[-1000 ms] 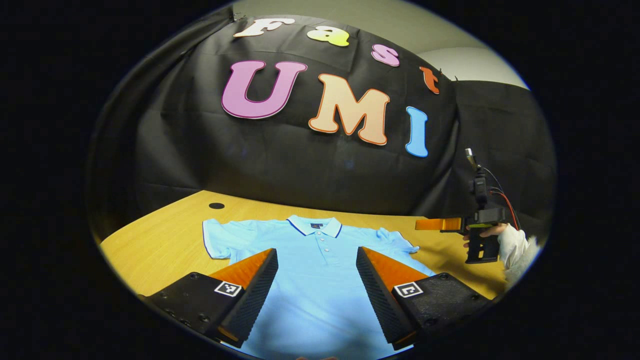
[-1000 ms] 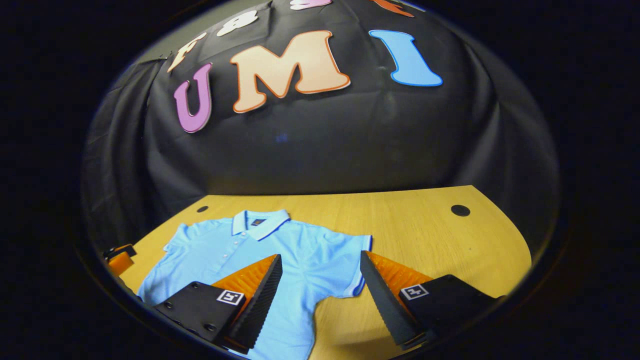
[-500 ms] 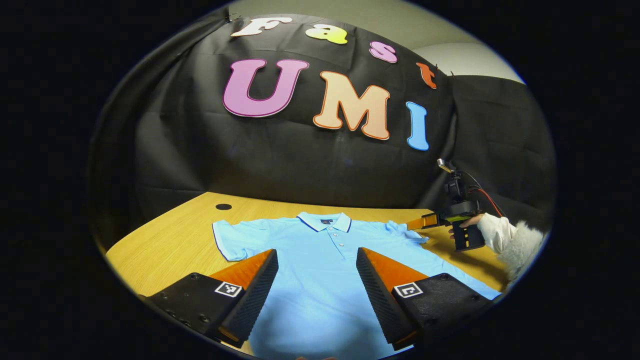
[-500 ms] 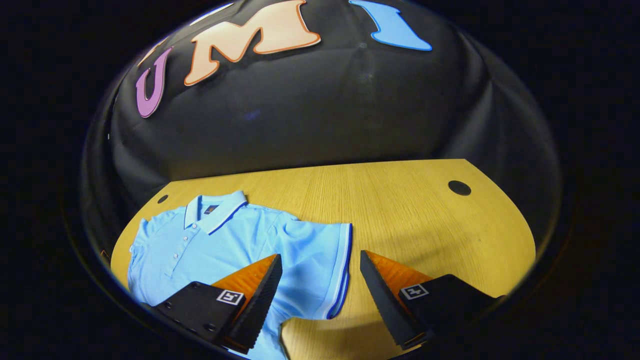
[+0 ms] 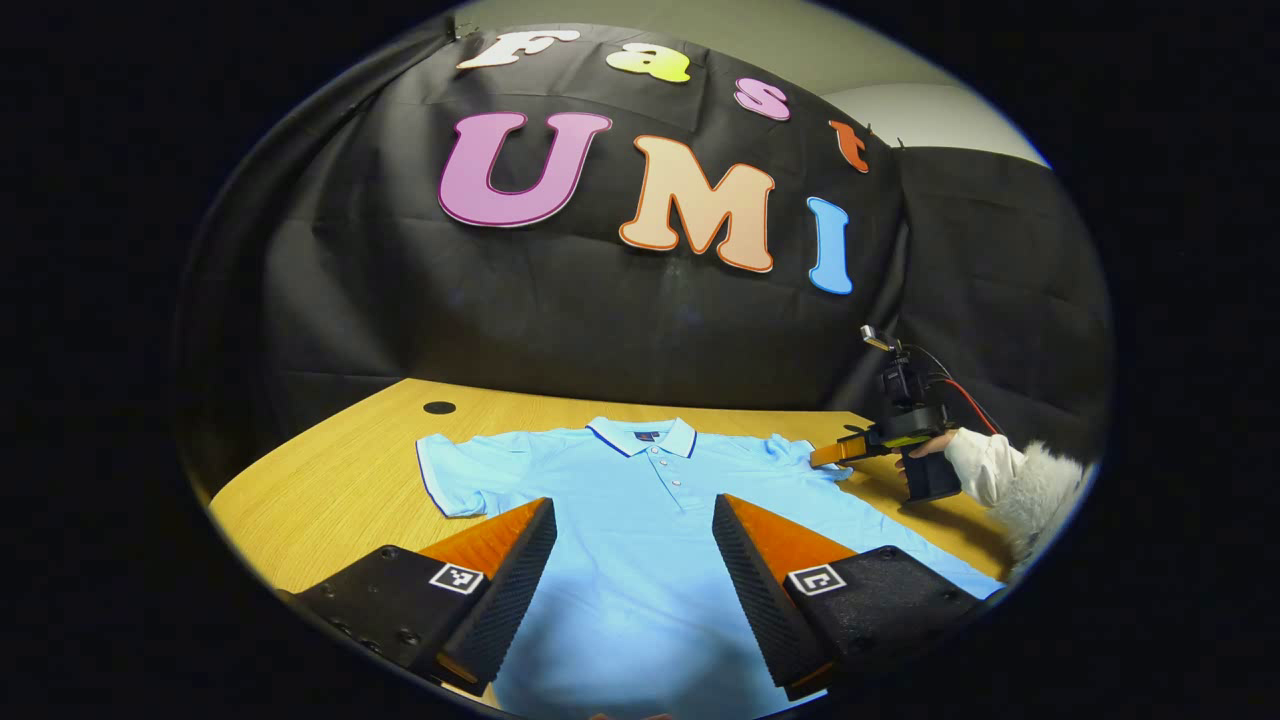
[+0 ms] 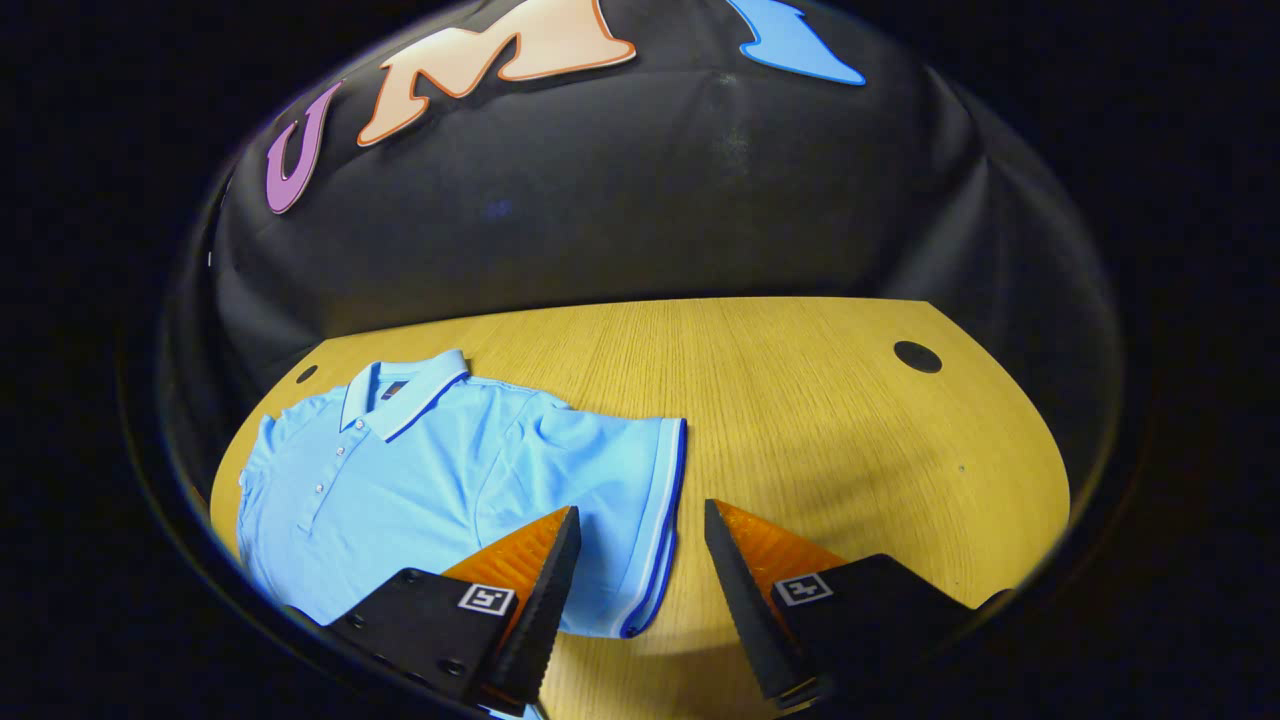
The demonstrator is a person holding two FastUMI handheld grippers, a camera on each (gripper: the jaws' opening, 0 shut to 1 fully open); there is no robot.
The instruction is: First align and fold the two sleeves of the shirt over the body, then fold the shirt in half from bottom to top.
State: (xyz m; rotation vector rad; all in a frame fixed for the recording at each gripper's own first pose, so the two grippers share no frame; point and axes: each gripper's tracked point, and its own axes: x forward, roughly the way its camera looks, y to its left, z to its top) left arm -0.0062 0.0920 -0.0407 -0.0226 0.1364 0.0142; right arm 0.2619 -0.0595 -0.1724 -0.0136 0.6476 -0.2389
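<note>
A light blue polo shirt (image 5: 640, 540) lies flat, front up, on the wooden table (image 5: 330, 480), its collar (image 5: 642, 438) toward the wall. My left gripper (image 5: 633, 515) hovers open over the shirt's body, nothing between its fingers. In the right gripper view the shirt (image 6: 420, 480) lies at the left, and its sleeve (image 6: 620, 470) with the dark-trimmed hem reaches between my fingers. My right gripper (image 6: 640, 508) is open just over that hem. In the left gripper view the right gripper (image 5: 845, 452), held by a hand (image 5: 925, 450) in a white sleeve, sits at the shirt's far sleeve.
The table (image 6: 830, 400) runs bare to the right of the shirt, with a round cable hole (image 6: 916, 356) near its back corner. Another hole (image 5: 438, 407) lies behind the other sleeve. The black cloth wall closes off the back edge.
My right gripper has come down and closer to the sleeve's hem, and its fingers have narrowed a little. My left gripper has barely shifted over the shirt.
</note>
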